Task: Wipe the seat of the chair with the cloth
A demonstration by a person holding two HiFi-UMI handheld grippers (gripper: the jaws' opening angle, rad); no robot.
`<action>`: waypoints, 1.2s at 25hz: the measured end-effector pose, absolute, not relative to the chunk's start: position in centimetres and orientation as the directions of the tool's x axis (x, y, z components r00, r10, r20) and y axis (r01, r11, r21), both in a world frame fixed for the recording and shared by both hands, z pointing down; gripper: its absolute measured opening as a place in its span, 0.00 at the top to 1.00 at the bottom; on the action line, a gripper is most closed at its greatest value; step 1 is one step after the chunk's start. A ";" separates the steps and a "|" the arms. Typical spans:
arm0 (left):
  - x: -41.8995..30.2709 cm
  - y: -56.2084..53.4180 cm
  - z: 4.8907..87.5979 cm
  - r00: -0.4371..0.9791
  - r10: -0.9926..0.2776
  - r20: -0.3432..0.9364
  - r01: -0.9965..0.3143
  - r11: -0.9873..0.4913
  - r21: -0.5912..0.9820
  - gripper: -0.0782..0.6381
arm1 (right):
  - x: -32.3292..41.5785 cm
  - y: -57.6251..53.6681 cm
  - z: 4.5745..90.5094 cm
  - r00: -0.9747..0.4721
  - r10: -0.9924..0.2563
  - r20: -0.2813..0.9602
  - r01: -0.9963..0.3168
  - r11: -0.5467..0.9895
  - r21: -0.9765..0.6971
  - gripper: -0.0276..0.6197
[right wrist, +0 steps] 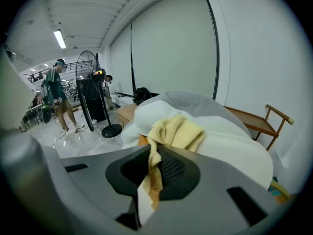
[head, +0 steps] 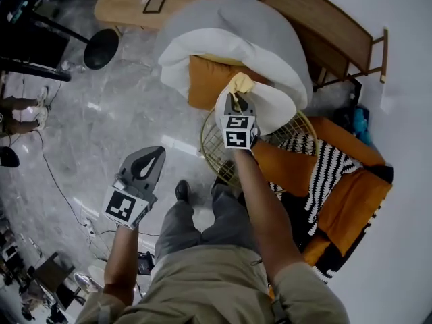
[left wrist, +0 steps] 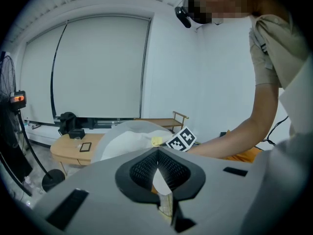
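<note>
Our right gripper (head: 237, 102) is closed tight on the yellow cloth (head: 241, 82), which touches the white cushion (head: 273, 106) of the chair (head: 229, 19). Our left gripper (head: 143, 169) hangs well apart, its jaws together with nothing between. We judge that the wiping step is in hand, and next the cloth must be pressed flat and swept across the seat.

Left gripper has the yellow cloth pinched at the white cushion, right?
No. The right gripper has the yellow cloth pinched at the white cushion, as the right gripper view shows. The left gripper holds nothing.
</note>
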State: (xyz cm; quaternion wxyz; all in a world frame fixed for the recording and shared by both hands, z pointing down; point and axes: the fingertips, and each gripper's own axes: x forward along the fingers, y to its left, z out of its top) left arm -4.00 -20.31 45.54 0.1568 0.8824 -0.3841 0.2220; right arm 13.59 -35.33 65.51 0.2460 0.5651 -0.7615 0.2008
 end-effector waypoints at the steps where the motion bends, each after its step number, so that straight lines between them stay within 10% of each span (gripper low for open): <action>1: -3.7 -20.3 45.6 0.610 -0.603 0.513 -0.743 -0.661 0.107 0.87 | 13.6 -35.3 65.4 -0.244 -0.763 0.598 -0.959 0.283 -0.030 0.89; 15: 1.3 -22.0 46.1 0.686 -0.523 0.506 -0.658 -0.743 0.124 0.87 | 40.8 -27.3 67.7 0.163 -0.733 0.660 -0.985 -0.155 0.071 0.89; 30: -0.1 -21.7 46.7 0.675 -0.531 0.513 -0.671 -0.731 0.125 0.87 | 36.3 -28.1 68.2 0.129 -0.738 0.662 -0.990 -0.140 0.037 0.89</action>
